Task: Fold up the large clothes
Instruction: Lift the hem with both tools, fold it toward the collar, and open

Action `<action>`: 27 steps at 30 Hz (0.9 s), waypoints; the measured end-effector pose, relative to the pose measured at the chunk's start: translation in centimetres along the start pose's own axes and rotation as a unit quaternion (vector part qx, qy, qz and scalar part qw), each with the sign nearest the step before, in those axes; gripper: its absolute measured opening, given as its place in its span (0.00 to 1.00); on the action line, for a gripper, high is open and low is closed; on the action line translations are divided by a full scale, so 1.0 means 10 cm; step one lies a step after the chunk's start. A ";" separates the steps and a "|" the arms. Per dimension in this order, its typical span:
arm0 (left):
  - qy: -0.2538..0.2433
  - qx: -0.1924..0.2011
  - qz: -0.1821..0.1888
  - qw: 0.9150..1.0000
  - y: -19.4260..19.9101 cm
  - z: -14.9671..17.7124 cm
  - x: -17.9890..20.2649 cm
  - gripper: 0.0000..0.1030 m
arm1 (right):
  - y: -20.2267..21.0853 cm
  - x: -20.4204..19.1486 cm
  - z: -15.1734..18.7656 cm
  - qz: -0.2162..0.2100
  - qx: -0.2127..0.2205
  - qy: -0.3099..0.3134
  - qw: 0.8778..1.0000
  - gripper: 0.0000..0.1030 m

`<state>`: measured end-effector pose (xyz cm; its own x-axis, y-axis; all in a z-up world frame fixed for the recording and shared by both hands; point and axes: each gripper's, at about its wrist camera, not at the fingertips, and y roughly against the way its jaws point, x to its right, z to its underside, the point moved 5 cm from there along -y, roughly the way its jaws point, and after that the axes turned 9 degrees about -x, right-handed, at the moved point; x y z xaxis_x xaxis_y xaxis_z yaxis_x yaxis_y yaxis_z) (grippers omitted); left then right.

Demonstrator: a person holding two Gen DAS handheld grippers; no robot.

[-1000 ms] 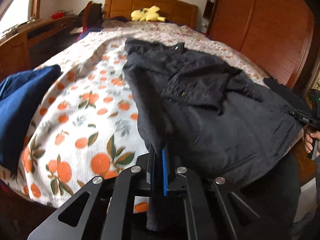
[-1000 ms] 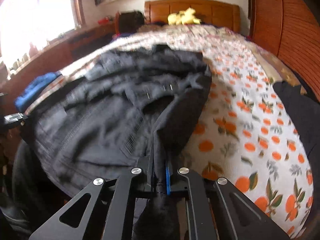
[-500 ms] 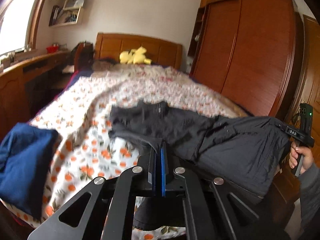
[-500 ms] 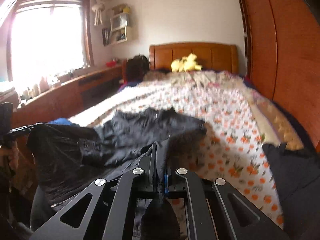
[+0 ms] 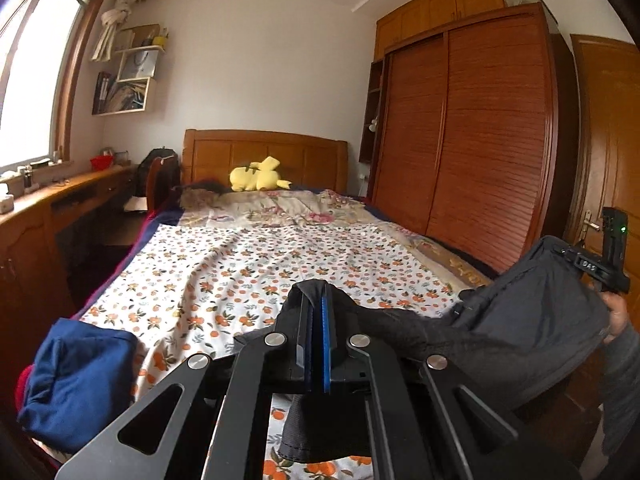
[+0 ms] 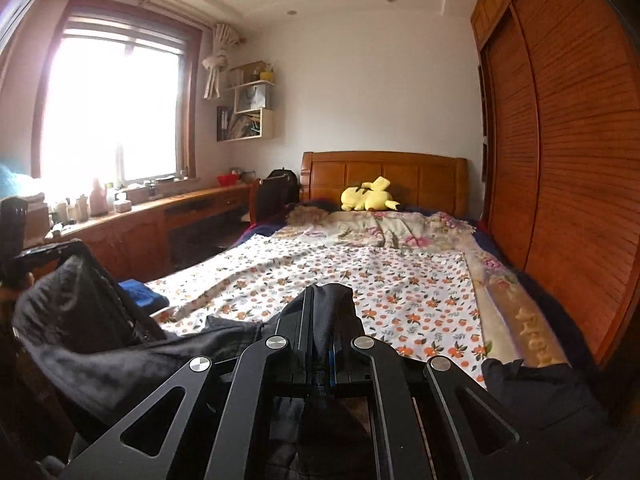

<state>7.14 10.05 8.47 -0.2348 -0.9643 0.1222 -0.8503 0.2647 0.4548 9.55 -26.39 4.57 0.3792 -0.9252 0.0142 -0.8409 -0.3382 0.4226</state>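
In the left wrist view, a small white label on the right tongs [image 5: 592, 267] reads "DAS", though the first letter is hard to make out. Nothing else legible: any print on the wall-shelf [image 6: 248, 114] items is too small.

Ahead of me the bedspread [image 5: 248, 264] lies open across mid-frame. Obstacles: blue bundle [image 5: 76, 376] lower left, desk [image 5: 60, 208] along the left, wardrobe [image 5: 472, 132] right, plush toy [image 5: 258, 176] by the headboard [image 5: 264, 156].
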 end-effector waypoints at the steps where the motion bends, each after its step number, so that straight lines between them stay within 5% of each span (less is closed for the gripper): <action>1: 0.004 -0.007 0.000 1.000 -0.05 0.03 -0.03 0.03 | -0.04 0.00 0.03 0.002 -0.007 0.004 1.000 0.03; 10: 0.034 -0.067 -0.011 0.997 -0.98 0.19 -0.45 0.03 | -0.98 0.18 0.40 0.009 -0.079 0.005 0.997 0.03; 27: 0.040 -0.100 -0.048 0.993 -2.20 -0.28 -1.00 0.03 | -2.51 0.81 0.09 0.057 -0.116 -0.025 0.991 0.04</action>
<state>29.45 13.86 -0.31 -0.1119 -0.9844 0.1356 -0.7544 0.1729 0.6332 33.39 -25.55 -6.79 0.2622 -0.9645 0.0317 -0.7639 -0.1874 0.6175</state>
